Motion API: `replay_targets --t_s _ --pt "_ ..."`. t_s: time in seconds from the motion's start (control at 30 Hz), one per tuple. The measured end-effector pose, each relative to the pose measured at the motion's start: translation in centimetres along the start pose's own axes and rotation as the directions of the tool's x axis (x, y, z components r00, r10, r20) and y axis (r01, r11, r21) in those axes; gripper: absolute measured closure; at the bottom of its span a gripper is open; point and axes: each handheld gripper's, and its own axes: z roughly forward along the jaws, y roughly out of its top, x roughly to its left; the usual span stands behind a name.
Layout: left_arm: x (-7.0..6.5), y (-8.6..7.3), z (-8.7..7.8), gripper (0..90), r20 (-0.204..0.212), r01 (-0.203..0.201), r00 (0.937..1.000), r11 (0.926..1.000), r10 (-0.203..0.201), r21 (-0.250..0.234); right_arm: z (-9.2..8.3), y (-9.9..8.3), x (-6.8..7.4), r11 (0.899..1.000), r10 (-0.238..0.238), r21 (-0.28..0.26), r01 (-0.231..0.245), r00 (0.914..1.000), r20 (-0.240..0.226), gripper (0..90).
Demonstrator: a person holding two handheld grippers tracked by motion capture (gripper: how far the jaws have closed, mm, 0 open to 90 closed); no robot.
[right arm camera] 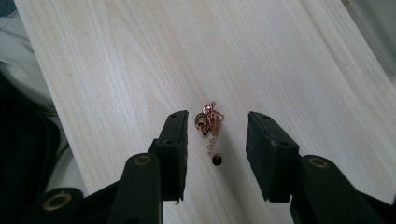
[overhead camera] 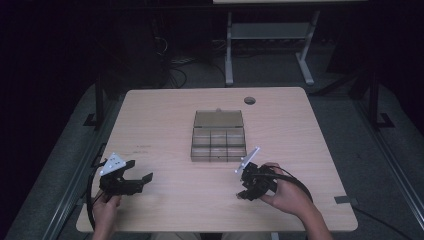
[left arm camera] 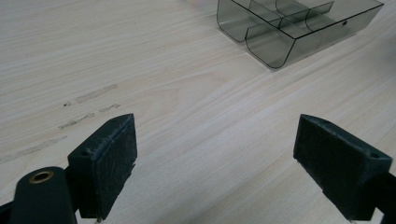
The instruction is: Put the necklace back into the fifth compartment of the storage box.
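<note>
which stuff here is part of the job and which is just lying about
In the job:
- chain, between the right claw pads
- clear box, lid open
- left claw, open

Lying about:
- grey frame behind the table
- floor cables

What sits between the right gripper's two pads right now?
A small rose-gold chain lies bunched on the table between the open pads of the right gripper, touching neither, as the right gripper view shows.
</note>
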Motion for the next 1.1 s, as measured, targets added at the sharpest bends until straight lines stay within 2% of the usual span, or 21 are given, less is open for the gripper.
replay_targets --t_s 0.2,0.53,0.97,1.1 --pt "-0.1 0.1 0.0 13.1 0.0 -0.012 0.9999 0.9999 0.012 -0.004 0.5 0.3 0.2 1.0 -0.006 0.026 0.005 1.0 0.002 58.5" --pt "0.0 0.1 0.0 13.1 -0.004 -0.008 1.0 1.0 0.008 -0.004 1.7 0.9 0.5 0.996 -0.03 0.081 0.03 0.9996 0.0 59.9" --pt "0.1 0.1 -0.1 13.1 -0.009 -0.008 0.9999 0.9999 0.008 -0.01 2.4 1.4 0.7 0.991 -0.049 0.124 0.047 0.9986 0.019 65.0" --pt "0.1 0.1 -0.2 13.1 -0.009 -0.006 0.9999 0.9999 0.006 -0.016 2.9 1.6 0.9 0.987 -0.063 0.148 0.057 0.9973 0.038 66.0"
